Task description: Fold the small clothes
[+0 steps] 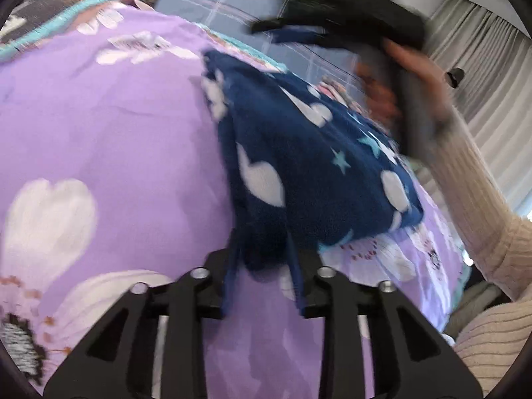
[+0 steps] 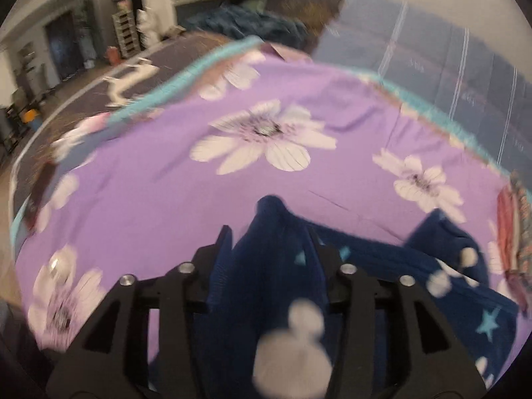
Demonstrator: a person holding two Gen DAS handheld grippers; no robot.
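A navy fleece garment (image 1: 299,153) printed with white hearts and pale stars lies bunched on a purple flowered sheet (image 1: 116,126). My left gripper (image 1: 264,262) stands at its near corner; a fold of the fleece sits between the parted fingers, which do not press on it. In the right wrist view the same garment (image 2: 382,259) spreads to the right. A peak of it rises between the wide-apart fingers of my right gripper (image 2: 271,242), and the pads look clear of it. That view is blurred.
A hand in a beige ribbed sleeve (image 1: 482,219) holds the other gripper's black body (image 1: 349,23) above the garment. Blue checked bedding (image 2: 432,76) lies behind the purple sheet (image 2: 166,179). A dark blue knit heap (image 2: 252,23) and a striped cloth (image 2: 512,232) lie at the edges.
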